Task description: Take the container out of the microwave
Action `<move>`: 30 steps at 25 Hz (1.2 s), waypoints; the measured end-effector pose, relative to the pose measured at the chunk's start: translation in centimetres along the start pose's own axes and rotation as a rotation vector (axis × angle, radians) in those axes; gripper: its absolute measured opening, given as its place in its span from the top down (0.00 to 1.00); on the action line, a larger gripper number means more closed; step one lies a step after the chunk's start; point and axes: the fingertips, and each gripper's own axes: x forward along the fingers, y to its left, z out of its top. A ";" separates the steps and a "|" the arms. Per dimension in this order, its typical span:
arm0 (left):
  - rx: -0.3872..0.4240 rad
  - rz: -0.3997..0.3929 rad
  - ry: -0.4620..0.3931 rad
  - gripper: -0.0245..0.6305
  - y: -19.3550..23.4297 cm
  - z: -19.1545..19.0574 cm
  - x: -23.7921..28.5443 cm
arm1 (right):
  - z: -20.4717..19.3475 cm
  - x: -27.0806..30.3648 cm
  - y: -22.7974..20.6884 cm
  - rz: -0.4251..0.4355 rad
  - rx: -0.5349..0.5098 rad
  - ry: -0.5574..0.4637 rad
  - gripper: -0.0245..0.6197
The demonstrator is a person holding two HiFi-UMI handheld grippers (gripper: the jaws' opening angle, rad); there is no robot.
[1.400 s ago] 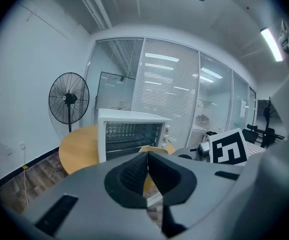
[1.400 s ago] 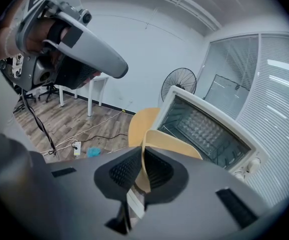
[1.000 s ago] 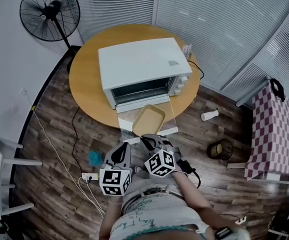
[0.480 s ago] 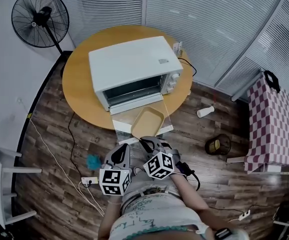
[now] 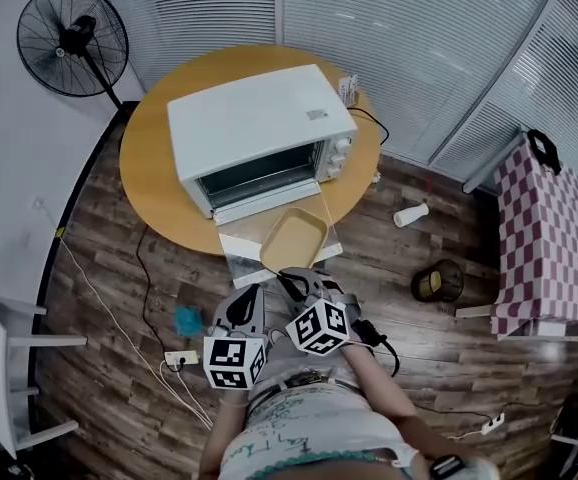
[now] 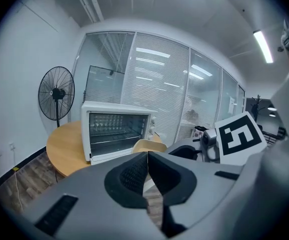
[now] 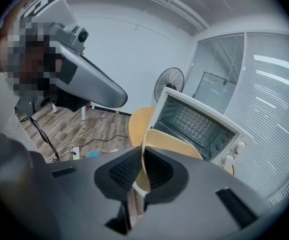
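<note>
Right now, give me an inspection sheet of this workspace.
Surface: round wooden table carrying the white microwave oven, door lowered.
Job's things: tan rectangular container outside the cavity, above the door.
Clutter: white bottle, dark bin and teal item on the floor.
Grippers: right claw shut on the container's rim; left claw shut, empty.
Cables: white power strip and white cord on the floor.
Surroundings: black standing fan, window blinds, red-checked cloth.

Black fan (image 5: 72,38), white bottle (image 5: 410,214), small basket (image 5: 437,281) on wooden floor (image 5: 109,298)
</note>
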 end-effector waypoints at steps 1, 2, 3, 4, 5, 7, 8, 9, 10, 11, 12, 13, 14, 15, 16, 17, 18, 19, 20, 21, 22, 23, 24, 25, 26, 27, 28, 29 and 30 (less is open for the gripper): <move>-0.001 0.002 -0.001 0.94 -0.1 0.0 0.0 | 0.0 0.0 0.0 0.003 -0.001 -0.002 0.94; -0.002 0.005 -0.002 0.94 -0.1 -0.1 0.0 | 0.0 -0.1 0.0 0.004 -0.002 -0.004 0.94; -0.003 0.007 -0.003 0.94 -0.2 -0.1 0.0 | 0.1 -0.1 0.0 0.006 -0.004 -0.005 0.94; -0.004 0.009 -0.005 0.94 -0.2 -0.1 -0.1 | 0.2 -0.2 0.0 0.007 -0.004 -0.006 0.94; -0.004 0.010 -0.006 0.94 -0.3 -0.1 -0.2 | 0.3 -0.3 0.0 0.008 -0.004 -0.008 0.94; -0.004 0.014 -0.009 0.94 -0.3 -0.1 -0.4 | 0.7 -0.6 -0.1 0.015 -0.004 -0.015 0.94; -0.004 0.017 -0.011 0.94 -0.3 -0.1 -0.5 | 1.0 -0.7 -0.3 0.019 -0.005 -0.020 0.94; -0.005 0.020 -0.013 0.94 -0.3 0.0 -0.5 | 1.2 -0.9 -0.4 0.024 -0.007 -0.025 0.94; -0.006 0.024 -0.016 0.94 -0.3 0.0 -0.5 | 1.5 -1.0 -0.6 0.030 -0.009 -0.031 0.94; -0.008 0.028 -0.018 0.94 -0.3 0.0 -0.5 | 1.8 -1.1 -0.7 0.038 -0.010 -0.037 0.94; -0.009 0.031 -0.020 0.94 -0.2 0.0 -0.6 | 2.0 -1.3 -0.7 0.048 -0.012 -0.044 0.94; -0.009 0.035 -0.023 0.94 -0.2 0.1 -0.6 | 2.3 -1.4 -0.8 0.059 -0.015 -0.053 0.94; -0.008 0.037 -0.028 0.94 -0.2 0.2 -0.6 | 2.6 -1.5 -0.9 0.071 -0.021 -0.063 0.94; -0.006 0.039 -0.033 0.94 -0.2 0.4 -0.5 | 2.9 -1.6 -1.0 0.086 -0.029 -0.075 0.94; -0.004 0.040 -0.039 0.94 -0.2 0.5 -0.5 | 3.3 -1.6 -1.0 0.102 -0.041 -0.087 0.94; -0.003 0.041 -0.043 0.94 -0.2 0.7 -0.4 | 3.5 -1.7 -1.0 0.116 -0.053 -0.095 0.94; -0.001 0.042 -0.046 0.94 -0.2 0.8 -0.4 | 3.8 -1.8 -1.0 0.126 -0.064 -0.100 0.94; 0.000 0.044 -0.049 0.94 -0.2 0.8 -0.4 | 3.9 -1.8 -1.0 0.133 -0.073 -0.102 0.94; 0.001 0.046 -0.050 0.94 -0.2 0.8 -0.4 | 3.9 -1.8 -0.9 0.137 -0.082 -0.102 0.94; 0.002 0.047 -0.051 0.94 -0.2 0.8 -0.4 | 4.0 -1.7 -0.9 0.141 -0.088 -0.102 0.94; 0.004 0.049 -0.051 0.94 -0.2 0.8 -0.4 | 4.0 -1.7 -0.9 0.145 -0.091 -0.102 0.94; 0.005 0.051 -0.052 0.94 -0.1 0.9 -0.3 | 4.1 -1.6 -0.9 0.149 -0.093 -0.102 0.94; 0.006 0.054 -0.052 0.94 -0.1 1.0 -0.3 | 4.1 -1.6 -1.0 0.153 -0.095 -0.101 0.94; 0.005 0.057 -0.053 0.94 -0.1 1.0 -0.3 | 4.2 -1.5 -1.0 0.156 -0.098 -0.101 0.94; 0.002 0.060 -0.055 0.94 0.0 1.1 -0.3 | 4.3 -1.5 -0.9 0.160 -0.099 -0.102 0.94; 0.000 0.064 -0.056 0.94 0.1 1.2 -0.3 | 4.3 -1.4 -0.9 0.164 -0.100 -0.102 0.94; -0.003 0.067 -0.057 0.94 0.1 1.2 -0.3 | 4.4 -1.4 -0.8 0.167 -0.101 -0.103 0.94; -0.004 0.070 -0.057 0.94 0.2 1.2 -0.3 | 4.5 -1.3 -0.8 0.170 -0.101 -0.104 0.94; -0.006 0.072 -0.057 0.94 0.2 1.2 -0.2 | 4.5 -1.2 -0.7 0.174 -0.101 -0.105 0.94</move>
